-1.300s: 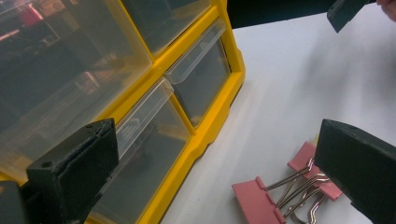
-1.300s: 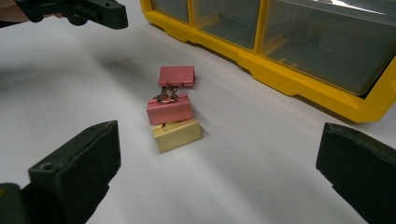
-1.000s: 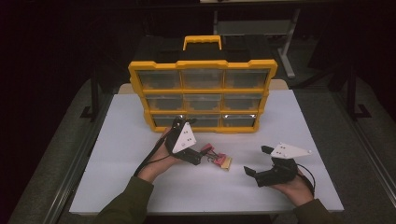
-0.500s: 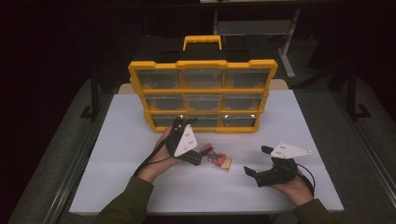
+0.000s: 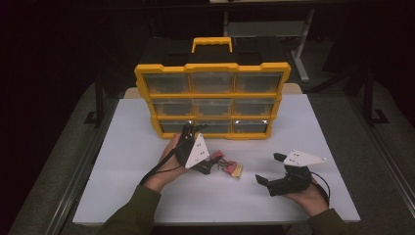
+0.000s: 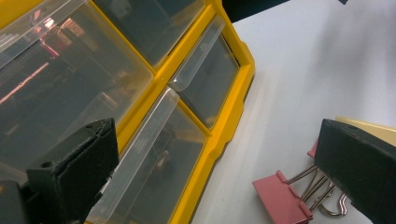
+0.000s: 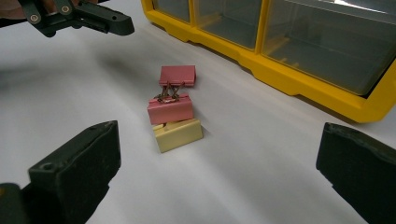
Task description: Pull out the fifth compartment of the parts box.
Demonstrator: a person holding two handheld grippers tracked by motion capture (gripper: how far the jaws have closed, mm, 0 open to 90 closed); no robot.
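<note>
A dark room surrounds my white worktop (image 5: 122, 147). My left tool (image 5: 198, 159) hangs released, jaws wide apart, just above the binder clips and right in front of the bottom row of the yellow organizer (image 5: 213, 88). The pink clips (image 7: 170, 100) and a yellow clip (image 7: 178, 134) lie touching in a short row on the worktop, near the organizer's front edge. My right tool (image 5: 271, 169) rests released further right, well apart from them, jaws facing the clips.
</note>
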